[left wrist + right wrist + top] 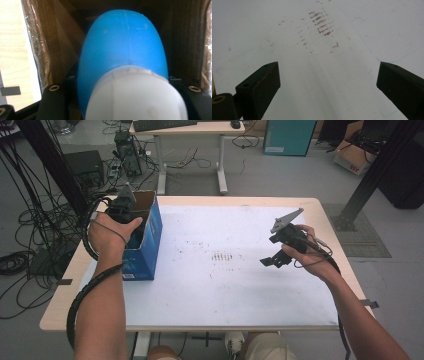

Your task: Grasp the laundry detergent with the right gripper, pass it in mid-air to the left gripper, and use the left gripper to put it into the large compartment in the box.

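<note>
Inside blue box (pixel 145 247), left gripper (pixel 123 210) clamped on blue-white bottle (pixel 125 62), right gripper (pixel 274 260) apart over white mat (pixel 225 285).

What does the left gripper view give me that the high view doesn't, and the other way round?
Left gripper view: a blue bottle with a white cap held between the jaws, deep inside brown cardboard walls. High view: the left gripper dipped into the blue box, the right gripper open above the white mat, and the floor cables. Both: the box and the wooden table edge.
</note>
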Demonstrator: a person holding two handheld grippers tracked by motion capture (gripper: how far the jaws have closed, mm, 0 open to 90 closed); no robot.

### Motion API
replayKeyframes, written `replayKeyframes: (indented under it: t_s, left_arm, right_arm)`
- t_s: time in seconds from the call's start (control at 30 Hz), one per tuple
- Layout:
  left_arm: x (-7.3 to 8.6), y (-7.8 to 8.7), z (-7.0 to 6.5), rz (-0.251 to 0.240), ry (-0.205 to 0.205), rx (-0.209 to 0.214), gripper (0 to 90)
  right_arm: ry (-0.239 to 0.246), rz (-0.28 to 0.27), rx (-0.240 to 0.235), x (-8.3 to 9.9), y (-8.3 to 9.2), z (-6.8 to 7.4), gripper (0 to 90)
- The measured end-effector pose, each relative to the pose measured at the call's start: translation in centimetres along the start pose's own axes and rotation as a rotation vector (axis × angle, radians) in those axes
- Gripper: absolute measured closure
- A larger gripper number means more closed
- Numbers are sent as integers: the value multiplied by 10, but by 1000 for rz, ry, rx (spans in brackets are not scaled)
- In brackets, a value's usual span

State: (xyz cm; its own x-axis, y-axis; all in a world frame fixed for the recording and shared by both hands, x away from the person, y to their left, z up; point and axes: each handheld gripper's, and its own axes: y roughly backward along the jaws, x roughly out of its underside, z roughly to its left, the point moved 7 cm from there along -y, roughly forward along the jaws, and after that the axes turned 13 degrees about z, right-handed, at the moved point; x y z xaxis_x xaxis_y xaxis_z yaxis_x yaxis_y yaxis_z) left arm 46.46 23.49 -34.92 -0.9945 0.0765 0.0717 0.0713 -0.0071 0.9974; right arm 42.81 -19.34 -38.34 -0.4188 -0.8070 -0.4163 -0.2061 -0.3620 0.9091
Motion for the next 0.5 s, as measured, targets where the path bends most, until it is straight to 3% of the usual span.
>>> replayKeyframes:
  t_s: [0.5]
  left_arm:
    - [-1, 0, -1, -2, -2, -9, 377]
  right_arm:
    - [-11, -12, 8, 1, 3, -2, 51]
